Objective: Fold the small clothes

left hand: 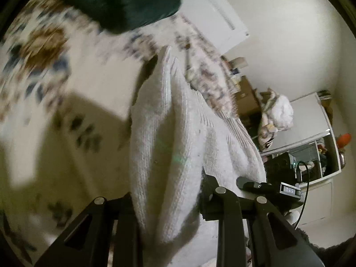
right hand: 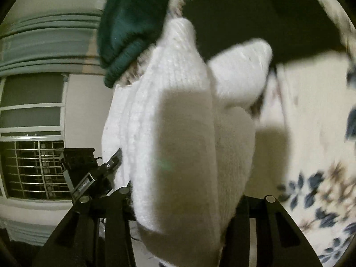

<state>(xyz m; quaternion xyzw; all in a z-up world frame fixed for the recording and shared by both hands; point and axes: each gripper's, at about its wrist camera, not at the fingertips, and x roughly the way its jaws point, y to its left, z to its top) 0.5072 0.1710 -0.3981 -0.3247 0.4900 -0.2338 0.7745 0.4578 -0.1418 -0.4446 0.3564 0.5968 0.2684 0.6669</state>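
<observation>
A white knit garment (left hand: 164,146) hangs in front of the left wrist camera, bunched between the fingers of my left gripper (left hand: 173,218), which is shut on it. The same white knit (right hand: 178,138) fills the right wrist view, and my right gripper (right hand: 178,220) is shut on it too. The fingertips of both grippers are hidden by the cloth. The garment is lifted above a floral bedsheet (left hand: 44,51). The other gripper's body (left hand: 267,187) shows just right of the cloth, and in the right wrist view the other gripper (right hand: 89,178) shows at the left.
A dark green garment (left hand: 120,2) lies on the floral sheet at the far end, also in the right wrist view (right hand: 133,26). A black cloth (right hand: 255,17) lies beyond. A barred window (right hand: 33,169), a cupboard (left hand: 311,133) and room clutter stand past the bed.
</observation>
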